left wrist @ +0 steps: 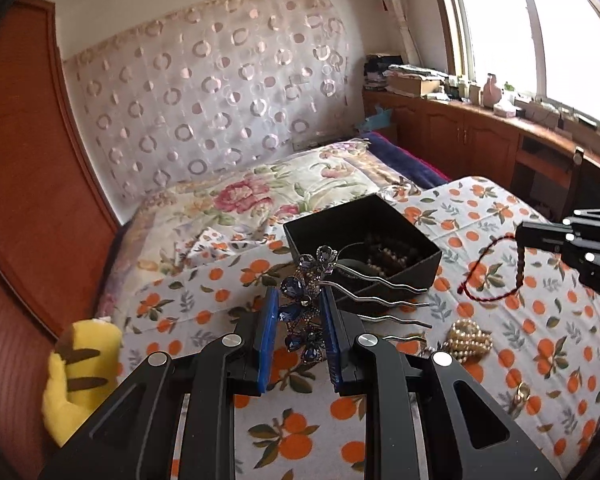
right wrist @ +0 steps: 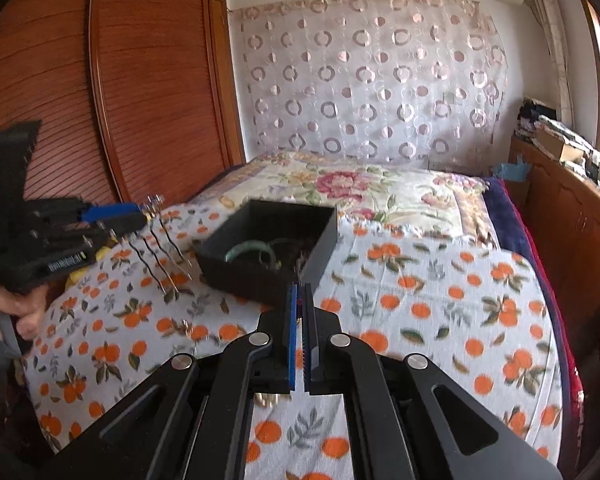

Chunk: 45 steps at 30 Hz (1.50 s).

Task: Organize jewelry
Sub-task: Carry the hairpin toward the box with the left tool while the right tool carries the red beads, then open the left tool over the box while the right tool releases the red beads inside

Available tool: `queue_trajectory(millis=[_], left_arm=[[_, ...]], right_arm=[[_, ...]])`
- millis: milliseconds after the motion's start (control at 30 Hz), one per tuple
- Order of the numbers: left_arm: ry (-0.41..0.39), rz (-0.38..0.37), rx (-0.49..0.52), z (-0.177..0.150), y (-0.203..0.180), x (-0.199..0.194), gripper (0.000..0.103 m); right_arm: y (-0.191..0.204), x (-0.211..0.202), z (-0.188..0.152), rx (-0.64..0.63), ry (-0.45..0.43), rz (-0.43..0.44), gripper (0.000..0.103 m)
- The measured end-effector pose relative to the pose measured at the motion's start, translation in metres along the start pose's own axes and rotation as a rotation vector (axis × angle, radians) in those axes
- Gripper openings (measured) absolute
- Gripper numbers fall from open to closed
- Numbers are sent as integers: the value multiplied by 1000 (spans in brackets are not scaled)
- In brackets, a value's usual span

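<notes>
My left gripper [left wrist: 299, 296] is shut on a blue jewelled hair comb [left wrist: 303, 300] with wavy silver prongs, held above the bed just in front of the black box [left wrist: 396, 276]. The comb's prongs also show in the right wrist view [right wrist: 160, 256], left of the box [right wrist: 260, 276]. My right gripper [right wrist: 300, 294] is shut on a dark red cord bracelet [left wrist: 492, 276], which dangles to the right of the box in the left wrist view. The box holds bead strands and a green bangle [right wrist: 248, 250].
A pearl bracelet [left wrist: 470, 340] and a small gold piece [left wrist: 520, 394] lie on the orange-print sheet [right wrist: 440, 320]. A yellow plush toy [left wrist: 80, 372] sits at the bed's left edge. A wooden wardrobe [right wrist: 140, 100] stands on the left, cabinets [left wrist: 480, 136] on the right.
</notes>
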<state>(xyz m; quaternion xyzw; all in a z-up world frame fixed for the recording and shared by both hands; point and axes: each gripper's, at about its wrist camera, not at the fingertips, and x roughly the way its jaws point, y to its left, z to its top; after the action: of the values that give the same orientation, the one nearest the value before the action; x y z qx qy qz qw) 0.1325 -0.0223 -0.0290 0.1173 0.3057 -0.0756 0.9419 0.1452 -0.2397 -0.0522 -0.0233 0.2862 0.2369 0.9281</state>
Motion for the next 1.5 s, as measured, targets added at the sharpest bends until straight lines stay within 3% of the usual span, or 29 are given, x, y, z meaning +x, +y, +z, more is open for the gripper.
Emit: queue_trajectory(millis=[267, 467, 700, 1000, 1167, 1500], left_arm=[[7, -39, -52, 13, 7, 24, 20], [8, -40, -71, 23, 15, 36, 20], [17, -32, -84, 39, 23, 59, 20], [35, -50, -87, 55, 23, 90, 20], [43, -68, -83, 60, 18, 102, 20], [70, -98, -70, 61, 6, 122, 20]], right_arm=[[4, 13, 47, -37, -55, 20, 3], [7, 42, 64, -56, -43, 48, 3], [3, 83, 62, -49, 11, 88, 3], [-1, 104, 51, -16, 81, 140, 6], [-7, 98, 46, -7, 78, 129, 19], [-28, 81, 37, 18, 70, 76, 19]])
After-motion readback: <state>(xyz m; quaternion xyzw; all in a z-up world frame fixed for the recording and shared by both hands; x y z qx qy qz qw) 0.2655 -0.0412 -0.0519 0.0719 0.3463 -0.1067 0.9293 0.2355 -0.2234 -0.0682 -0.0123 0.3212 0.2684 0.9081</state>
